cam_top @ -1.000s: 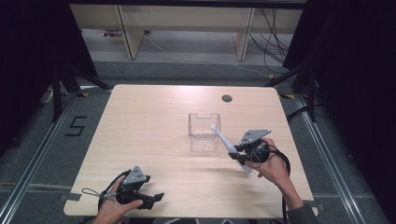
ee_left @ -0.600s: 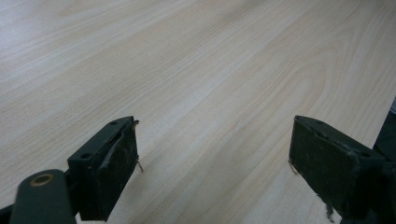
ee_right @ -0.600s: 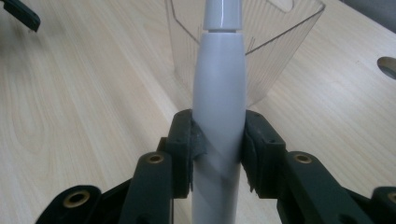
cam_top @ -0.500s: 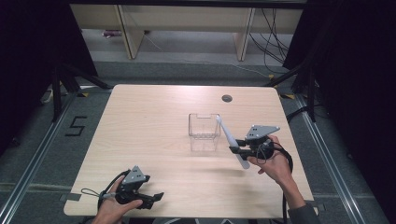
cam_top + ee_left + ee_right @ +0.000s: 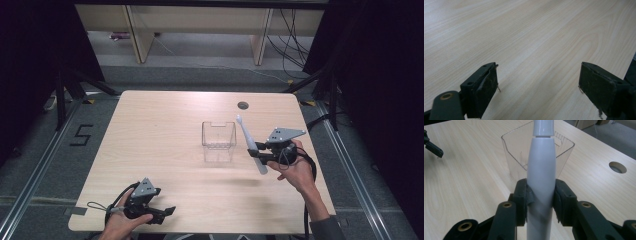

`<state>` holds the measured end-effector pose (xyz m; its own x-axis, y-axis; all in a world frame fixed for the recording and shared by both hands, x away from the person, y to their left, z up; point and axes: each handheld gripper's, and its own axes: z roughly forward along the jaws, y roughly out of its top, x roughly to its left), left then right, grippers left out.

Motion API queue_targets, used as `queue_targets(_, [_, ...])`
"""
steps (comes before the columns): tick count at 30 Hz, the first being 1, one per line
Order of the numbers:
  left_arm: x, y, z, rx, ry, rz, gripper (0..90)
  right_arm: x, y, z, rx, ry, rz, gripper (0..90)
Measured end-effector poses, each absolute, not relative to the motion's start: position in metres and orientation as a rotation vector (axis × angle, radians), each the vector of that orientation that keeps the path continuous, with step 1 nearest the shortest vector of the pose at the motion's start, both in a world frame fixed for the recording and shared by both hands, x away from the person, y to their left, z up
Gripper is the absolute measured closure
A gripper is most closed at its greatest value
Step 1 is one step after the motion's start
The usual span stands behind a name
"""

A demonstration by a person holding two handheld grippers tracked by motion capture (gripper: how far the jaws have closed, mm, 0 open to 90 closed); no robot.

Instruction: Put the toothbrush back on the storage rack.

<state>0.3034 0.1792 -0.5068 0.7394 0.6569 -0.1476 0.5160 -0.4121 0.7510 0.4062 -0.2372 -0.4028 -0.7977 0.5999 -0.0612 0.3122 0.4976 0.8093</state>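
The right gripper, clamped on a long white plastic electric-toothbrush-like wand, has shifted since a second ago: the wand then leaned from beside the clear square plastic container down toward the person, and now it stands steeper, its thin tip up beside the container's right rim. The move is small (the hand has barely travelled), so I read it as lining the wand up for a drop into the container, not yet a placement; the wand hangs clear of the rim and nothing is inside.

In the right gripper view the two black jaws press on either side of the wand's thick white body, with the container directly behind it, open mouth up. The container has kept its place on the pale wooden table.

The left gripper has stayed at the near table edge, far to the left of the container, its jaws wide apart over bare wood with nothing between them, as the left gripper view shows.

The wand's tip is cut off at the top of the right gripper view, and its lower end is hidden behind the jaws. In the high view the tip seems to carry a small head, though it is too small to be sure. The container's walls are hard to trace against the wood.
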Motion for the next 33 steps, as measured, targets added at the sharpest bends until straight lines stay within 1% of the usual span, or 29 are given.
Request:
queue_targets(7, [0.303,0.178,-0.507,2.087,0.890,0.211,14.8,0.411,-0.235,-0.396,0.768,2.378,1.233,66.4])
queue_targets(16, [0.304,0.180,-0.507,2.112,0.879,0.221,14.8,0.418,-0.229,-0.389,0.772,2.372,1.266,66.4])
queue_targets(22, [0.303,0.178,-0.507,2.086,0.890,0.213,14.8,0.422,-0.228,-0.385,0.774,2.351,1.301,66.5])
queue_targets(24, [0.305,0.181,-0.507,2.116,0.874,0.227,14.8,0.424,-0.228,-0.379,0.775,2.336,1.320,66.4])
queue_targets(32, [0.304,0.180,-0.507,2.115,0.877,0.223,14.8,0.430,-0.224,-0.369,0.783,2.319,1.349,66.4])
queue_targets(33, [0.303,0.179,-0.507,2.096,0.885,0.210,14.8,0.431,-0.222,-0.367,0.780,2.310,1.363,66.5])
